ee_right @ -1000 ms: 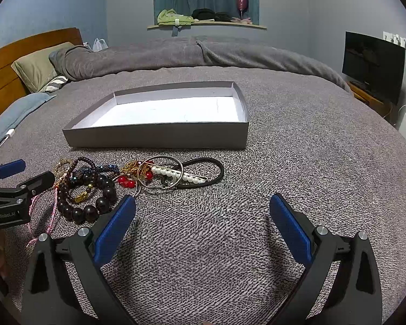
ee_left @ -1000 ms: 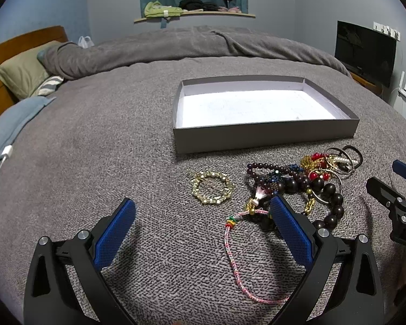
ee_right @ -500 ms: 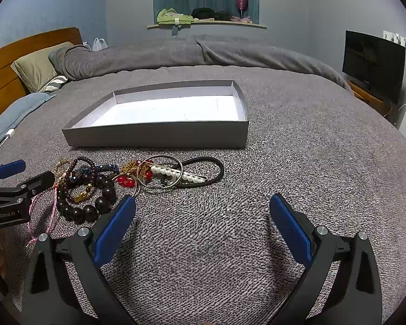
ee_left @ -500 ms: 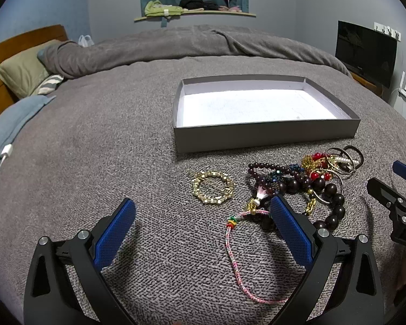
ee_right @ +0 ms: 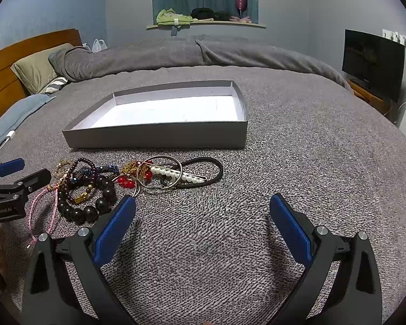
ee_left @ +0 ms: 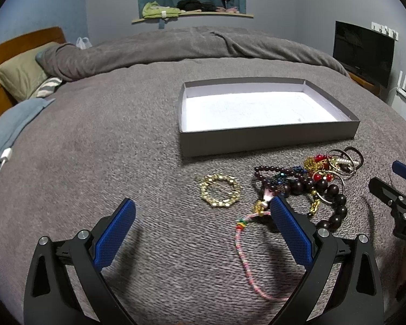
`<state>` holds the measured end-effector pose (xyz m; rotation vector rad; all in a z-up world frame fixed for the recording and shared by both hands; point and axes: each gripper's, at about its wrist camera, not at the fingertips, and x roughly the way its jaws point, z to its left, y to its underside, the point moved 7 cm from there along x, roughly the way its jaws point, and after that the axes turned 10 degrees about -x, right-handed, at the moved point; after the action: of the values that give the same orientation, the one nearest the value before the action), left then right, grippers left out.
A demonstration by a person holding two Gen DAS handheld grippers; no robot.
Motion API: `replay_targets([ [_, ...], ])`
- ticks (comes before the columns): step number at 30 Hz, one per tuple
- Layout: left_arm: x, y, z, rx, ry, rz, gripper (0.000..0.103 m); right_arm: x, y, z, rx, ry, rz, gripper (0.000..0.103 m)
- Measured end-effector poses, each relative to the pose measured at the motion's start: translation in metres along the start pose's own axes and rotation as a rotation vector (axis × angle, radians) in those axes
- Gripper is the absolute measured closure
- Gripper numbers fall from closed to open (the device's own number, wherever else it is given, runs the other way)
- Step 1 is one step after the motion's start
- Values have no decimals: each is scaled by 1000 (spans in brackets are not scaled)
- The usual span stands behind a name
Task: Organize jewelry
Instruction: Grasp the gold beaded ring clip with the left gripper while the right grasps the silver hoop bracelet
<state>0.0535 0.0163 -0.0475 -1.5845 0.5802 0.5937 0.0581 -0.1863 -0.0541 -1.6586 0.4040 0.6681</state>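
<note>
The work appears to be sitting at its very start: nothing is lying in the shallow grey cardboard box with the white floor [ee_left: 268,139], and all the jewelry is lying on the grey knitted bedspread [ee_left: 108,149] in front of the box's near wall.

The left gripper [ee_left: 200,216] is hovering low over the bedspread with its blue-padded jaws spread wide and holding nothing. A round gold-coloured link bracelet [ee_left: 220,189] is lying by itself just ahead of it, apart from the rest. A thin pink beaded cord [ee_left: 243,257] is trailing toward the camera beside the left gripper's right finger.

The right gripper [ee_right: 202,214] is also gaping fully and gripping nothing, over bare bedspread. To its left lies the tangled heap: a bracelet of large dark wooden beads [ee_right: 94,203], a black elastic hair band [ee_right: 203,173], a white pearl strand [ee_right: 176,174] and thin silver bangles [ee_right: 162,173].

Judging by position, the gold bracelet looks the likeliest first pick. That would call for lowering the left gripper over its rim, pinching one side, and carrying it over the wall into the box.
</note>
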Motion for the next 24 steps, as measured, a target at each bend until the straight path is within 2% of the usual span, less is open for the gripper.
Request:
replay_targets([
  [7, 0, -9, 14, 2, 49, -4, 4, -1, -2, -2, 6, -40, 0, 5],
  [13, 13, -14, 12, -11, 117, 59, 7, -4, -6, -3, -14, -35, -8, 5],
  [21, 18, -18, -2, 17, 180, 82, 9, 0, -9, -6, -20, -60, 5, 6],
  [22, 18, -16, -3, 26, 180, 80, 11, 1, -10, -6, -27, -64, 8, 6],
  [24, 18, -17, -5, 43, 172, 74, 20, 3, -16, -5, -57, -66, 4, 13],
])
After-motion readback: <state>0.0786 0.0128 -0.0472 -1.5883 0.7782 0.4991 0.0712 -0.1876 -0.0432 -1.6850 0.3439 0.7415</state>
